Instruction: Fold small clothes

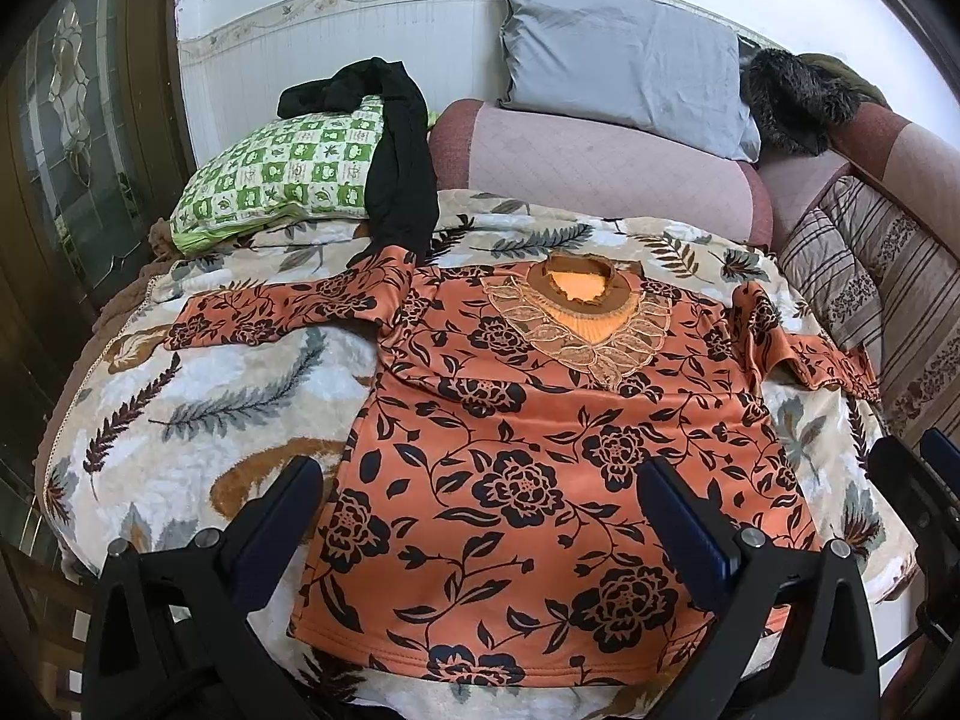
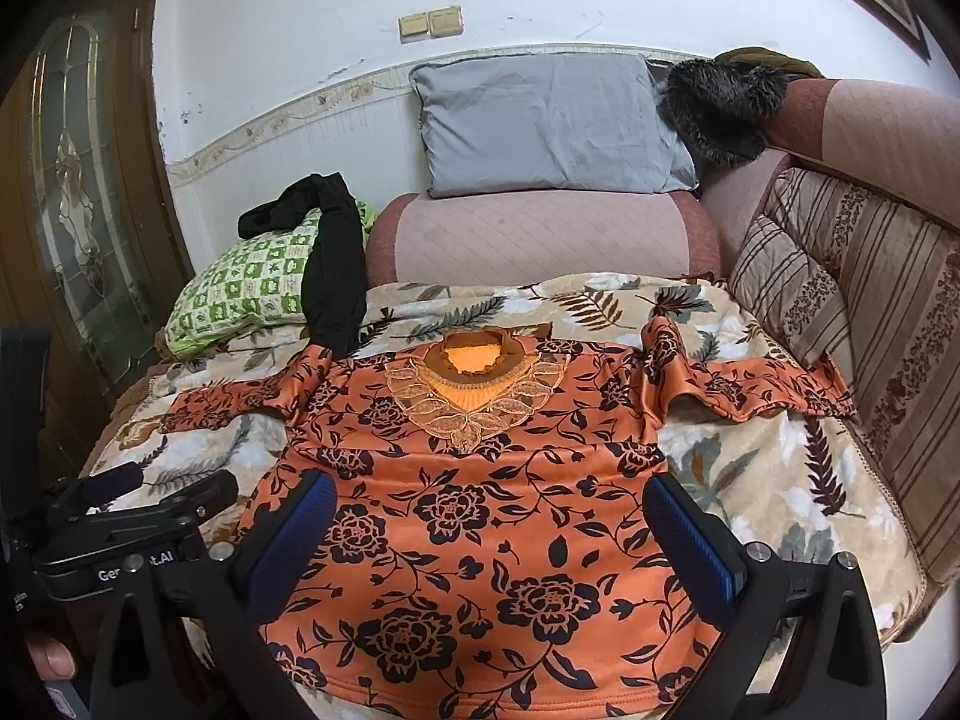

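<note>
An orange top [image 1: 540, 450] of smooth, satiny cloth printed with black flowers lies flat, front up, on a plush leaf-patterned blanket [image 1: 198, 396], both sleeves spread sideways. Stiff lace edges its V neckline [image 1: 579, 324]. The left gripper [image 1: 480, 510] and right gripper [image 2: 489, 528] hover spread wide above its hem, holding nothing.

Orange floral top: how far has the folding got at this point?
Done: the orange floral top lies spread flat on the leaf-print blanket, sleeves out. In hand: nothing; left tool and right tool hover open above its hem. Left: every fold.
</note>
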